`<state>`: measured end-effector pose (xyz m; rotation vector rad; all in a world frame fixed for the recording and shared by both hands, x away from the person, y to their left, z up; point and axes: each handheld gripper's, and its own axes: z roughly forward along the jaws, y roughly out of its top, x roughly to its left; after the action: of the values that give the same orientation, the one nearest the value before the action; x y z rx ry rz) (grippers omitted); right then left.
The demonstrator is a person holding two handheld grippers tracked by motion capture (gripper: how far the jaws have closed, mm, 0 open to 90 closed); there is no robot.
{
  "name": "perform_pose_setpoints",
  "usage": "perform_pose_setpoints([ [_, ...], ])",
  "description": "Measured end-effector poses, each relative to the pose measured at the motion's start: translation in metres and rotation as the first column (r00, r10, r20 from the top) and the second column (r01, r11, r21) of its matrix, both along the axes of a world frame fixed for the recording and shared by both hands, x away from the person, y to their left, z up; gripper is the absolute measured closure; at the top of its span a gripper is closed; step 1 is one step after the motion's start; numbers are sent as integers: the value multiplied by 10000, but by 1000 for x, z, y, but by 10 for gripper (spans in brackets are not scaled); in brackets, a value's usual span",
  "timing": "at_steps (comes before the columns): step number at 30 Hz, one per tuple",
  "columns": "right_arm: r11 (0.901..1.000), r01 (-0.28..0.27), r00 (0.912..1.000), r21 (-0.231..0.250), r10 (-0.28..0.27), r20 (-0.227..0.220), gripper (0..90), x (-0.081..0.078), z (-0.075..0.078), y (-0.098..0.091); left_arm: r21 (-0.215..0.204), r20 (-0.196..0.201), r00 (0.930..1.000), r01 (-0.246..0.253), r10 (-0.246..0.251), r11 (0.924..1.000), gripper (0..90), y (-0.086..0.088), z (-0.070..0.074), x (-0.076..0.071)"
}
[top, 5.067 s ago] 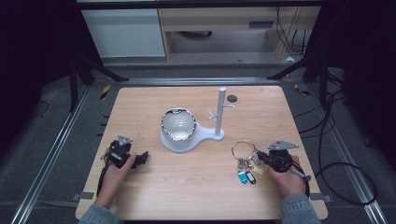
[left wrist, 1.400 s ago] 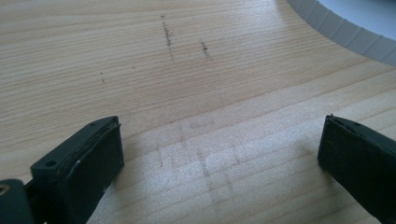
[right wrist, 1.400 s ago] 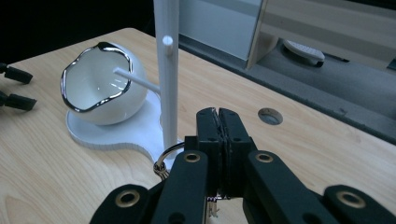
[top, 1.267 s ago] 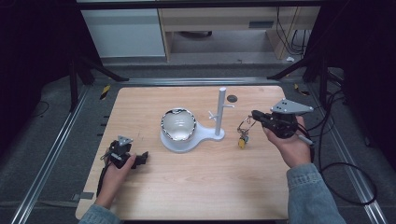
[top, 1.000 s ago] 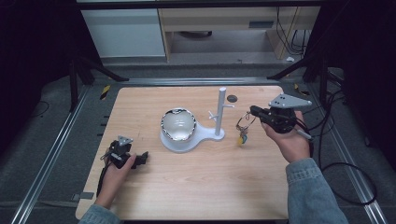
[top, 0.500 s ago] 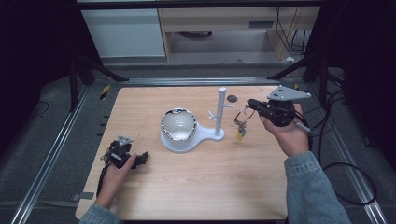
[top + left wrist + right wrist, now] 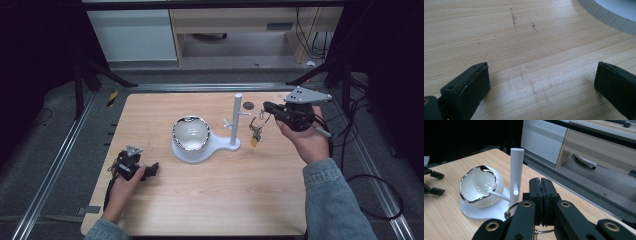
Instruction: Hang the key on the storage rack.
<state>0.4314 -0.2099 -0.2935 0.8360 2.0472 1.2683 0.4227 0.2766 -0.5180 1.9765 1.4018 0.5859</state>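
- My right tongs (image 7: 266, 106) are clenched on the metal key ring with its small bunch of keys and coloured tags (image 7: 257, 128). In the right gripper view the jaws stand pressed together, with the ring's wire (image 7: 512, 210) curving out just below them.
- The bunch hangs clear of the pale wooden worktop (image 7: 210, 195), just beside the white plastic stand with its upright post and short side pegs (image 7: 236, 120). It sits on the post's right in the high view, near one peg but apart from it.
- I judge the main risk to be a miss at the peg (image 7: 515, 193). The ring dangles loose below my grip, so a swing or twist could carry its opening past the tip.
- If I release before the ring sits over the peg, the keys would probably drop to the worktop.
- Pushing in too hard could tip the light stand, or knock the white ceramic bowl with a wavy silver rim (image 7: 190, 133) on its base.
- My left tongs (image 7: 145, 171) rest released on the worktop, well apart from the keys, with nothing between the jaws.
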Motion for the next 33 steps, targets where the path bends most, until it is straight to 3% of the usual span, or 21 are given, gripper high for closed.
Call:
perform_pose_setpoints([
  [33,9996,-267,9993,-107,270,255,887,5,16,16,2,-3,10000,14,-14,10000,0,0,0,0],
])
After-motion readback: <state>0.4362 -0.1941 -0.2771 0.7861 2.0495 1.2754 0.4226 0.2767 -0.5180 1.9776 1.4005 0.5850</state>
